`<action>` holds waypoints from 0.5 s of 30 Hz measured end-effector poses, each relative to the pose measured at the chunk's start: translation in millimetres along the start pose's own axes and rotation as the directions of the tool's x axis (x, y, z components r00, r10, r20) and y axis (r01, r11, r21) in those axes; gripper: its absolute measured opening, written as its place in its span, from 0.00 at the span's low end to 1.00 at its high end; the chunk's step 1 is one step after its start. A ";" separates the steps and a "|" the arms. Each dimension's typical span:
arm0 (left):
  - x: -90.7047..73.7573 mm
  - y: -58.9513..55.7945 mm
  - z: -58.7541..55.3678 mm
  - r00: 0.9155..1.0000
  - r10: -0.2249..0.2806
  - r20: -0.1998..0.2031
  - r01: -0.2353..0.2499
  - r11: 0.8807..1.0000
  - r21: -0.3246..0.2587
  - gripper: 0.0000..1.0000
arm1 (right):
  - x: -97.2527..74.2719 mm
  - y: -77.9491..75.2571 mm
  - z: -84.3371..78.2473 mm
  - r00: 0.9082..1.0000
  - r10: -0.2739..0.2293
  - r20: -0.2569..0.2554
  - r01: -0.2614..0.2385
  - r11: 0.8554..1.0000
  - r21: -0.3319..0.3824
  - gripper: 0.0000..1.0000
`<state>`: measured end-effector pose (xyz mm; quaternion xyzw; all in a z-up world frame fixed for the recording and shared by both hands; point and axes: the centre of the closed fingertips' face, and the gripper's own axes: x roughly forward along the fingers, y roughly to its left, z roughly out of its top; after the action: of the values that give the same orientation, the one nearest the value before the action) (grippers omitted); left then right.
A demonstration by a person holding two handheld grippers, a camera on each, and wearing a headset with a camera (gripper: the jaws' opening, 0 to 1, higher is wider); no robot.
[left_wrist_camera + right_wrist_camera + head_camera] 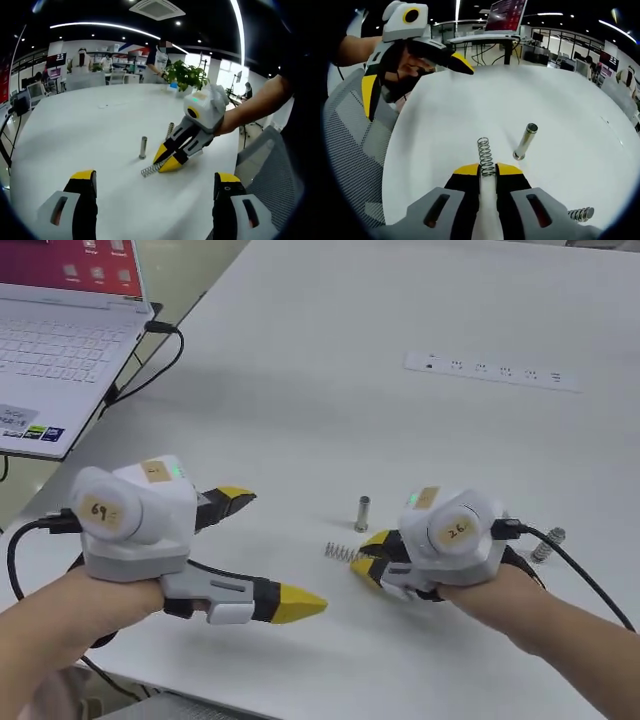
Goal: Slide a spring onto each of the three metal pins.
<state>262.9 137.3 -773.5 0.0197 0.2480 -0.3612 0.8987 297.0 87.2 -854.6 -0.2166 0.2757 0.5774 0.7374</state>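
Note:
My right gripper is shut on one end of a small coil spring, which lies low over the white table and points left. In the right gripper view the spring sticks out forward from between the closed yellow tips. A bare metal pin stands upright just beyond it, also seen as the pin and the pin. Another pin with a spring around it lies to the right. My left gripper hovers open and empty at the left, its jaws wide apart.
An open laptop sits at the back left with a black cable beside it. A white power strip lies at the back right. The table's near edge runs just below my hands. A mesh chair stands beside the table.

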 end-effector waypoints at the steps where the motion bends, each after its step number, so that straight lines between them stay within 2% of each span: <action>1: 0.0 0.1 -0.6 1.000 0.000 -0.002 0.000 1.000 0.001 0.94 | -0.6 0.0 0.4 1.000 0.001 0.005 -0.001 1.000 -0.005 0.09; 5: 1.4 -0.4 -0.3 1.000 -0.002 -0.002 0.002 1.000 0.000 0.94 | -2.3 -1.4 -0.5 1.000 -0.004 -0.001 0.004 0.999 -0.032 0.09; 11: 7.8 -5.6 6.1 1.000 -0.016 0.005 0.016 1.000 0.024 0.94 | -24.9 3.7 9.6 0.999 0.015 0.030 -0.014 0.999 -0.043 0.08; 15: 13.8 -11.6 10.9 0.999 -0.034 0.002 0.034 0.999 0.035 0.93 | -38.3 1.3 13.0 0.999 0.019 0.041 -0.017 0.998 -0.053 0.08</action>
<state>268.4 117.6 -768.6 0.0306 0.2409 -0.3808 0.8922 290.9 67.8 -819.7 -0.2216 0.2468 0.5956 0.7316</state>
